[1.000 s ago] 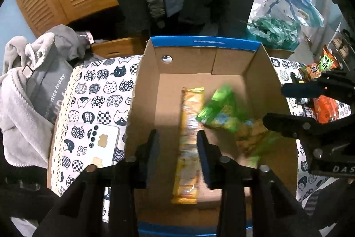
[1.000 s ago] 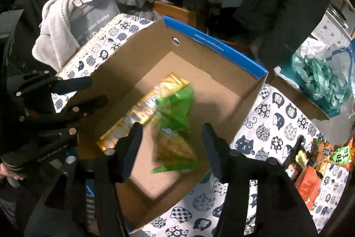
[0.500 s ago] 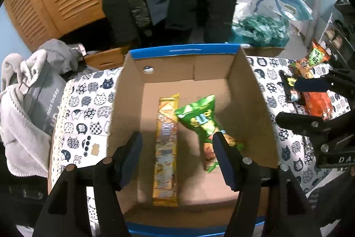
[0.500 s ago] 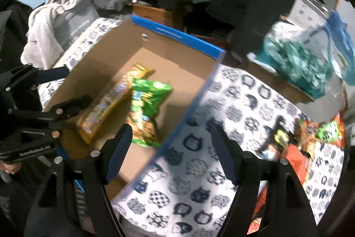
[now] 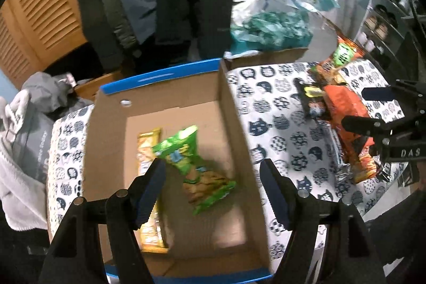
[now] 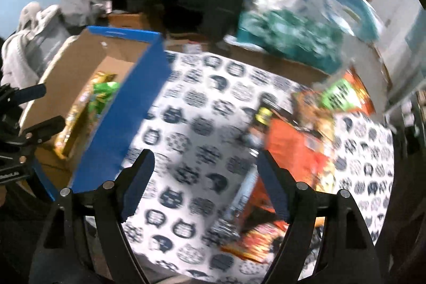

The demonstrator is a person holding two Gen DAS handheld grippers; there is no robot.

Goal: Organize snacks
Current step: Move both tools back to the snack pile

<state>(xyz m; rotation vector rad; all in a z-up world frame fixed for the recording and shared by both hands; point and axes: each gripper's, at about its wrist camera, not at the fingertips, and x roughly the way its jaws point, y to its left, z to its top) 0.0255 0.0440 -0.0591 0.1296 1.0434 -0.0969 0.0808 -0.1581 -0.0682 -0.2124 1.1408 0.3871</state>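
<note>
Left wrist view, left gripper point(image 5: 213, 190): jaws opening, nothing between them.
Cardboard box point(image 5: 234, 124): green snack bag point(image 5: 191, 164) beside yellow packet point(image 5: 149, 148).
Right gripper point(image 6: 205, 182): jaws opening, empty, over cat-print cloth point(image 6: 191, 124).
Loose snacks point(image 6: 300, 143): beyond, right.
</note>
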